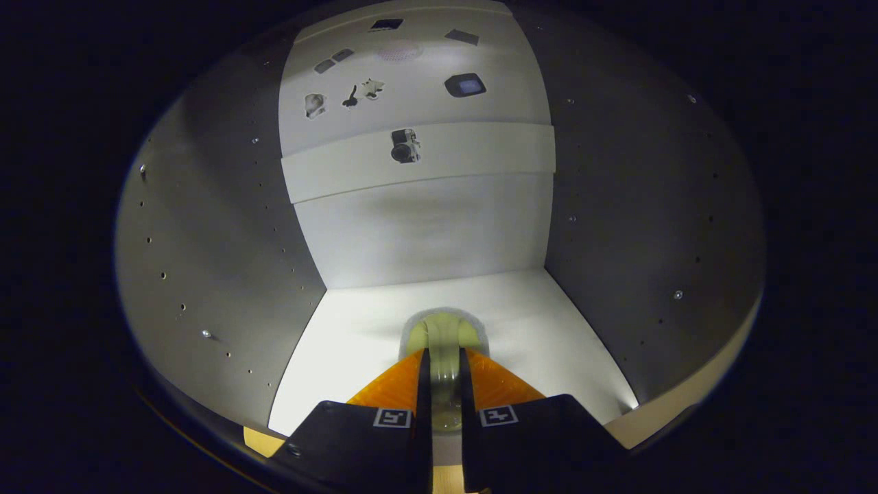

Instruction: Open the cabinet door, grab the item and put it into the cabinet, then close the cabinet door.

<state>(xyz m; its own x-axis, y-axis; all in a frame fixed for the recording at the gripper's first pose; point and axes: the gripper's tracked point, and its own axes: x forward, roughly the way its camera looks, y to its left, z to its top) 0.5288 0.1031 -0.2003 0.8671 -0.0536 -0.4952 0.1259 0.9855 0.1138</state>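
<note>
Tongs point(444, 353) reaching into the cabinet point(206, 226), orange fingers point(394, 384) drawn close together and clenched on a pale, yellow-green translucent item point(444, 333) pinched between them. Both fingers pressing its sides, with the item's rounded end poking out just ahead of the tips and the rest running back through the narrow gap toward the black finger mounts point(357, 439), each bearing a small square marker. Item resting low over the white cabinet floor point(343, 329), casting a soft grey rim of shadow around its front end; touching the floor or hanging just above it, cannot tell.

Beyond the tongs, the white back panel point(425, 233) standing upright, crossed higher up by a lighter horizontal band point(480, 158). Small dark stickers point(405, 145) scattered on the band and on the panel above it, too small to make out. To either side of the tongs, grey side walls point(631, 206) dotted with rows of little holes and a few screw heads. Just behind the tongs, beneath the mounts, a strip of light wood-coloured edge point(264, 442).
</note>
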